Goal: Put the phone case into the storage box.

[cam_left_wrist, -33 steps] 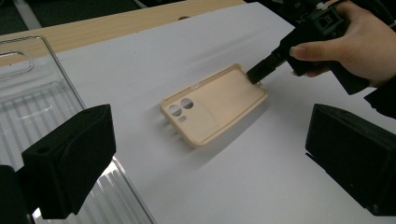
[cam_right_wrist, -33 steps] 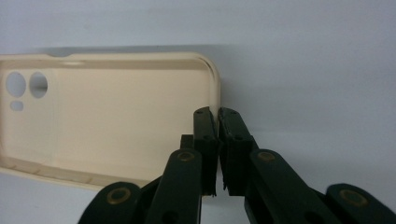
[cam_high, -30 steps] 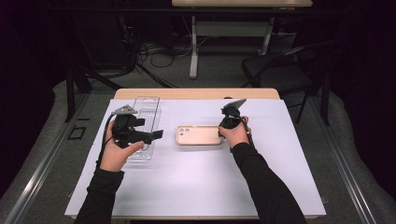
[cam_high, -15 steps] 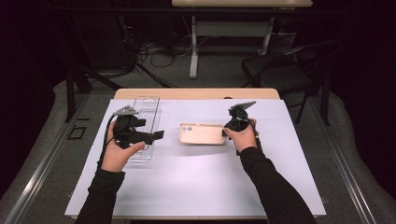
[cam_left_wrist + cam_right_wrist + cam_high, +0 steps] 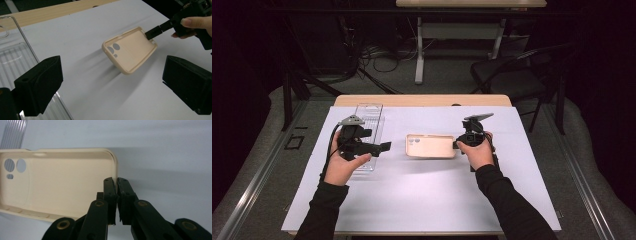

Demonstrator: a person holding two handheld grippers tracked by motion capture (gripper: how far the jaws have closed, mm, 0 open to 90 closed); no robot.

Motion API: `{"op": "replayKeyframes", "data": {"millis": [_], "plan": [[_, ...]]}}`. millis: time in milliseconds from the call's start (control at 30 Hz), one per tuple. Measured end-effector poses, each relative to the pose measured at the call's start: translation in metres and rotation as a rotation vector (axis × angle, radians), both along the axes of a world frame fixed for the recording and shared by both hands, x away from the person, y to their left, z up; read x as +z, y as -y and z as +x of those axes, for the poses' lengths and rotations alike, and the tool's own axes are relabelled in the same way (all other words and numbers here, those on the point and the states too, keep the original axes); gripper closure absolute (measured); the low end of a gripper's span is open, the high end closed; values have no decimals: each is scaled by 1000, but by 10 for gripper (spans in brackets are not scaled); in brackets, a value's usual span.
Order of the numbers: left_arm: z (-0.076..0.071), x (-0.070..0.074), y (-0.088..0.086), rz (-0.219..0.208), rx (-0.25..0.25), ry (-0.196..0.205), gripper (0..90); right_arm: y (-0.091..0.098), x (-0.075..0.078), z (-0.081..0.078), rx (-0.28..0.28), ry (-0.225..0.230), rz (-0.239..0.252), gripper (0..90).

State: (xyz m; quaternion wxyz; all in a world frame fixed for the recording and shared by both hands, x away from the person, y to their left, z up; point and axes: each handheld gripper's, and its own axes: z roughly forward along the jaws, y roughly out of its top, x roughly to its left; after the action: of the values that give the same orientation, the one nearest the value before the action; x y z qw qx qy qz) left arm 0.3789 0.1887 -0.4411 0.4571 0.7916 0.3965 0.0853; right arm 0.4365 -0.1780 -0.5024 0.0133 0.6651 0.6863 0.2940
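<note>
A beige phone case with camera cut-outs hangs slightly above the white mat, hollow side up, casting a shadow below. My right gripper is shut on the rim at its right end; in the right gripper view the jaws pinch the case's short wall at the gripper's tip. In the left gripper view the case is tilted, with the right gripper on its far end. My left gripper is open and holds nothing, to the case's left; its jaws stand wide apart.
A clear ribbed plastic tray lies on the mat under the left hand, also in the left gripper view. The white mat covers a wooden table. Behind the table are a dark chair and floor cables.
My right gripper has carried the phone case a little to the right. The left gripper has stayed where it was.
</note>
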Motion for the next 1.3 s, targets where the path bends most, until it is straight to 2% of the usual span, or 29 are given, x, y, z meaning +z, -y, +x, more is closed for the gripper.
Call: {"op": "replayKeyframes", "data": {"millis": [500, 633, 667, 833, 867, 967, 1200, 1300], "plan": [[-4, -5, 15, -5, 2, 11, 51, -3, 5, -27, 42, 82, 40, 867], [-6, -6, 19, -16, 9, 16, 59, -2, 5, -29, 42, 91, 46, 866], [-8, -6, 21, -20, 13, 23, 71, -1, 4, -30, 33, 96, 65, 866], [-9, -8, 24, -34, 30, 28, 78, 0, 4, -31, 25, 106, 74, 866], [-10, -8, 24, -36, 35, 30, 78, 0, 4, -32, 15, 114, 94, 867], [-12, -10, 26, -41, 53, 36, 80, 0, 4, -32, 8, 117, 104, 866], [-17, -17, 35, -72, 79, 24, 99, -1, 5, -33, -2, 127, 137, 866], [-19, -20, 38, -83, 88, 18, 145, -1, 5, -32, -4, 130, 144, 866]]}}
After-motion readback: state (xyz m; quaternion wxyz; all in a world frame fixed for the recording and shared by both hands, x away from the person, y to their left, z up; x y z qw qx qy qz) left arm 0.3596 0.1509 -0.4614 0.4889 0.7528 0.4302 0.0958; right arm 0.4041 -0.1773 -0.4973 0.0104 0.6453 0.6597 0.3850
